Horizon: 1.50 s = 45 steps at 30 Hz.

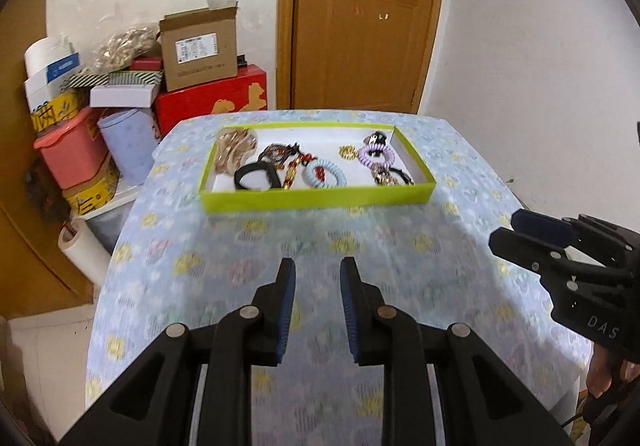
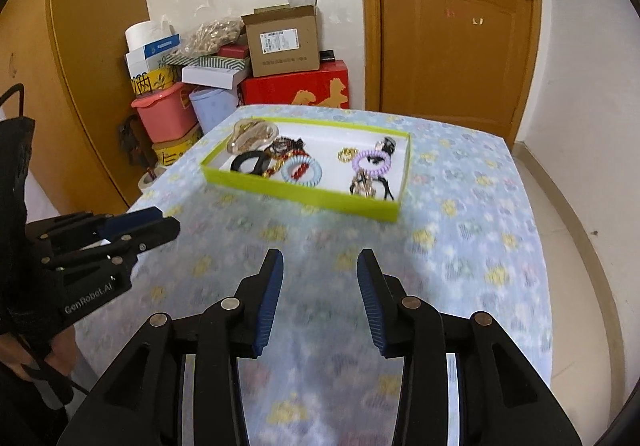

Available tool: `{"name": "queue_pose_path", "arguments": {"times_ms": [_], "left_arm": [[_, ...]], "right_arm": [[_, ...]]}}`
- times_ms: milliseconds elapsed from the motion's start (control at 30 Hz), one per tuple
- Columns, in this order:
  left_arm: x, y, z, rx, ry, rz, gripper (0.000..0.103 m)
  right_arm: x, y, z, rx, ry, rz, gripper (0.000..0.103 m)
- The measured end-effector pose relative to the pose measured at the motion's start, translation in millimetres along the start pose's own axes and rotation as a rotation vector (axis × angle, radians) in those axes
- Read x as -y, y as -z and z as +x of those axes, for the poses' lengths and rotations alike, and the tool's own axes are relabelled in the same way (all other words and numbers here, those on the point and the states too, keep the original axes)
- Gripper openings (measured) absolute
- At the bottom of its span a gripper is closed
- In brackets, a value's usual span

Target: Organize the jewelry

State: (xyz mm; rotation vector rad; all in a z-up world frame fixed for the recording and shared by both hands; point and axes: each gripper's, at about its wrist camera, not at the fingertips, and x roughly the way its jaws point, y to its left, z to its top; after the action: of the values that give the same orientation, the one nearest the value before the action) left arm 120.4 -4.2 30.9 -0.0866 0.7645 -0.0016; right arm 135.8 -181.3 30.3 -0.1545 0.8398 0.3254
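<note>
open tablecloth [image 1: 320, 230] between tray [image 1: 316, 201] and left gripper [image 1: 318, 266]

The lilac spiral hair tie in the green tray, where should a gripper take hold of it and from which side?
Grip the near arc of the lilac spiral hair tie from above, one finger inside the ring and one outside. It lies flat, so the hole gives room. The far arc touches a black hair clip, so avoid it. The right gripper is open and nearer.

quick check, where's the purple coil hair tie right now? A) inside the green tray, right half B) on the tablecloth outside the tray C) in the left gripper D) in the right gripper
A: the purple coil hair tie lies inside the green tray, toward its right half; the left gripper and right gripper are both open and empty.
</note>
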Motion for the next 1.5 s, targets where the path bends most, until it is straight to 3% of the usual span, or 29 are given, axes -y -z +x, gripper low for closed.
{"name": "queue_pose_path", "arguments": {"times_ms": [467,1500], "left_arm": [[-2,39,-12,-0.046,-0.013,-0.032,0.024],[-4,37,10,-0.078,-0.024,-0.028,0.024]], "right_arm": [[-15,32,-10,-0.024,0.041,-0.011,0.040],[-12,32,6,-0.054,0.053,-0.017,0.040]]}}
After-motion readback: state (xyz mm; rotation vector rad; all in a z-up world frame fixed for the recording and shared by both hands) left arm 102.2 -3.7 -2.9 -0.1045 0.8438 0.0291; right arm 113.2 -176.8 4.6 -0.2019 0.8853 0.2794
